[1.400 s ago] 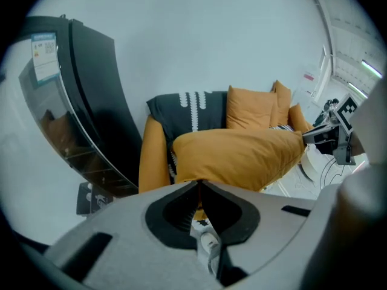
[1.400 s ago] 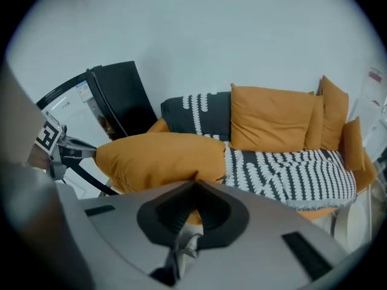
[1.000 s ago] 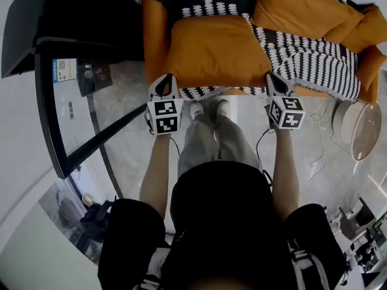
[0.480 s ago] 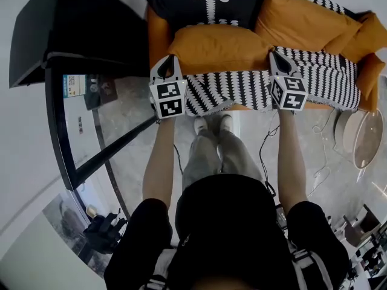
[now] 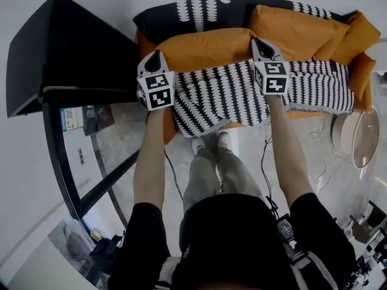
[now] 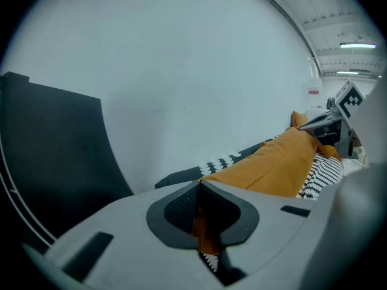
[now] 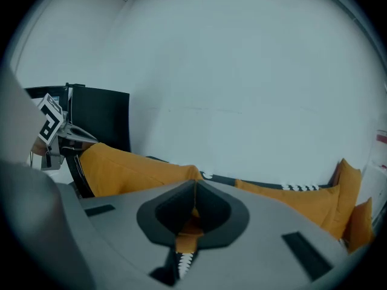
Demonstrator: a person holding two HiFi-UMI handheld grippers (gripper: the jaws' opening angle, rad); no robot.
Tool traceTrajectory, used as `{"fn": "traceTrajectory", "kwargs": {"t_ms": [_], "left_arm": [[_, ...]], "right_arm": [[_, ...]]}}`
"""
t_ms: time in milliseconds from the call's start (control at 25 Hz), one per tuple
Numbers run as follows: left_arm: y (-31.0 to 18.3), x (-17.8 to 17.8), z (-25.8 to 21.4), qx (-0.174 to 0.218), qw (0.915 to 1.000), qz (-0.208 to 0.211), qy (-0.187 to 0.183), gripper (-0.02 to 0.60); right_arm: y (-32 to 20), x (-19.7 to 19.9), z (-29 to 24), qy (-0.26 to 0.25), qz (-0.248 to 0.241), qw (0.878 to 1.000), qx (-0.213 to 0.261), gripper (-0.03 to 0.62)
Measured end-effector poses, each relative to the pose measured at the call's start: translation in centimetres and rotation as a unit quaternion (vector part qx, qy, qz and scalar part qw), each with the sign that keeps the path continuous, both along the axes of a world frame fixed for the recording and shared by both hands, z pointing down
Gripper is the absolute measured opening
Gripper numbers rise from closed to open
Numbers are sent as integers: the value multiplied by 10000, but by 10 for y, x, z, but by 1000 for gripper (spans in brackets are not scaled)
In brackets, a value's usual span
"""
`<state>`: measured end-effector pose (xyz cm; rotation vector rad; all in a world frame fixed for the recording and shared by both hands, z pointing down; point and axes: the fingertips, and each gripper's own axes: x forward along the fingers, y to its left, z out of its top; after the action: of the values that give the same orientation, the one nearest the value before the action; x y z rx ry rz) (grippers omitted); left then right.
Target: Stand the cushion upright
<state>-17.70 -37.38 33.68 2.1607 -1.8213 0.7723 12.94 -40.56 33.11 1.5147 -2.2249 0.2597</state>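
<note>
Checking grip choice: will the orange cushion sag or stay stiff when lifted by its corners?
Likely soft yet self-supporting: the cushion barely sags between the left gripper and right gripper. Probably light, as two corner pinches hold it up. Unsupported, it may flop.

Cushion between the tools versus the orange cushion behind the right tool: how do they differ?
1. The held cushion is pinched at its near corners by the left tool and right tool; no tool touches the other cushion.
2. The held cushion shows an orange face and a black-and-white patterned one; the other cushion shows only orange.
3. The held cushion is tilted, near edge up; the other cushion lies unsupported by tools.
Both are orange.
</note>
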Motion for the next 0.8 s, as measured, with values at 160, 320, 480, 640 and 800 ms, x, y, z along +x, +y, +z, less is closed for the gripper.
{"fn": "traceTrajectory", "kwargs": {"t_ms": [160,320,480,640,800], "left_arm": [[-29,-6,2,69,9997,77,-231,15],[-61,-14,3,240,9990,-13,-389,15],[-89,-22,2,219,9986,-33,-472,15],[-111,-30,-5,290,9976,6,-635,15],[-120,-43,-12,296,9990,-168,-286,17]], "right_arm": [[-29,-8,0,14,63,9999,153,15],[-60,-15,-2,29,158,9996,225,15],[-87,-22,-5,-3,248,9994,245,15],[-108,-25,-15,-12,468,9983,352,15],[-116,-27,-31,-146,532,9979,348,17]]}}
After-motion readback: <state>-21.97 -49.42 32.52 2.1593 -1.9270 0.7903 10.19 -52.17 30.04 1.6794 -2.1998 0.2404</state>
